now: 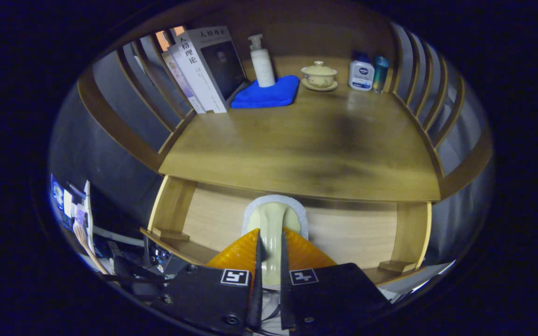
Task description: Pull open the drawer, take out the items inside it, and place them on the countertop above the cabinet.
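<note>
The jaws (pixel 269 261) are drawn in close, leaving only a narrow slot, and in that slot sits the pale cream handle of a brush-like item (pixel 272 224); both fingers press against the handle's sides, so the item is firmly gripped. Its rounded head, edged with a whitish fringe, sticks out just ahead of the fingertips and hangs over the open drawer (pixel 353 233), whose light wooden floor and side walls spread out below and beyond the fingers. The head reaches up to about the front lip of the desk (pixel 306 144), the brown wooden countertop that lies directly above the drawer. Whether the item touches the drawer floor cannot be told. Far back on the desk, well apart from the jaws, stand several things: a few books (pixel 206 70) leaning against the slatted rail on the left, a folded blue cloth (pixel 269 95) with a white pump bottle (pixel 262 63) standing on it, a lidded cream cup on a saucer (pixel 319 77) near the middle, and a small white bottle with a blue label (pixel 361 74) just beside a teal tube (pixel 381 72) on the right.
</note>
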`<action>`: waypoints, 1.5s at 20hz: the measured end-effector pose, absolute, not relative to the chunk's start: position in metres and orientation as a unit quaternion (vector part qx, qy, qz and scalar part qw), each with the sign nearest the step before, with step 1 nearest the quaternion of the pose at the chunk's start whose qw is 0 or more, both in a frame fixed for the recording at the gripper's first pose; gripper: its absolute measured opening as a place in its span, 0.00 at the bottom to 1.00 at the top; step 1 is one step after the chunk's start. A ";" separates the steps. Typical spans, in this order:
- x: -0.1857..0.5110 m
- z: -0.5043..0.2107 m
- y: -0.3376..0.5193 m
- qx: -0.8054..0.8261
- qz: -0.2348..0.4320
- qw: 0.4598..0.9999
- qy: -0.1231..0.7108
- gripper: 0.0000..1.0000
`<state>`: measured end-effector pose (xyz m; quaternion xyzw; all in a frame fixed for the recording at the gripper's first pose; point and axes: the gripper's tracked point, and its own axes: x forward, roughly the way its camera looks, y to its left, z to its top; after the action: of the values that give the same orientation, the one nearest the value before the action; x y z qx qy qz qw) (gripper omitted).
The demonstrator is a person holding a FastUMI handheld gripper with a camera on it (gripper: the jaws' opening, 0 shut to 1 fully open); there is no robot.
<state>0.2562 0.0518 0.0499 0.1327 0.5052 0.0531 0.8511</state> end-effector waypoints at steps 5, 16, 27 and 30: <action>0.275 0.071 0.041 0.159 0.030 0.869 0.467 0.19; 0.353 0.074 0.033 0.160 -0.030 0.881 0.444 0.19; 0.399 0.062 0.018 0.168 -0.063 0.880 0.440 0.19; 0.404 0.060 0.018 0.172 -0.061 0.882 0.434 0.19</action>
<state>0.4039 0.0183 0.0599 0.1719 0.4337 -0.0610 0.8824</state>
